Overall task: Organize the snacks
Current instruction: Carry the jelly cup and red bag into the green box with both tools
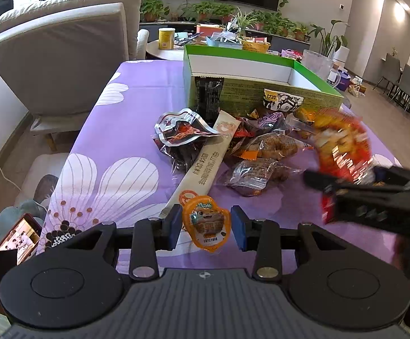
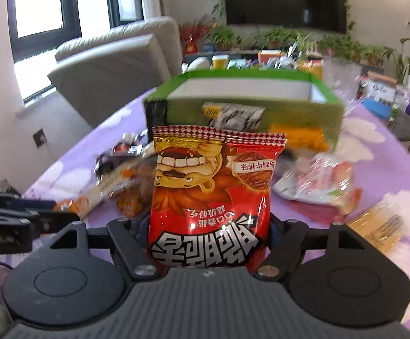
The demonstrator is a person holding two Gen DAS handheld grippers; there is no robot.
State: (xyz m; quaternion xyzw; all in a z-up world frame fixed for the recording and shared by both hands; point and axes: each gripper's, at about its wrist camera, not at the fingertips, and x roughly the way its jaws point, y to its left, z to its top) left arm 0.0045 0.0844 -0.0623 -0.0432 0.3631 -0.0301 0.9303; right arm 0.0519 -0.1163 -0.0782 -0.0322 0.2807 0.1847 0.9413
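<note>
1. My right gripper [image 2: 209, 243] is clamped on the glossy red foil snack bag [image 2: 213, 189], held above the table's purple floral cloth [image 1: 125, 107].
2. My left gripper [image 1: 206, 226] is spread wide around the small orange jelly pouch [image 1: 206, 221], holding nothing.
3. The slick bag could slip or snag the open green cardboard box [image 2: 241, 107] rim.
4. Open room lies above the box; loose wrappers crowd its front.

The left gripper [image 1: 206, 230] sat low with its two blue fingers [image 1: 173, 230] spread apart, squeezing nothing. The right gripper [image 2: 208, 233] was lifted up, its fingers pressed tight on a shiny red snack bag [image 2: 210, 189].
</note>
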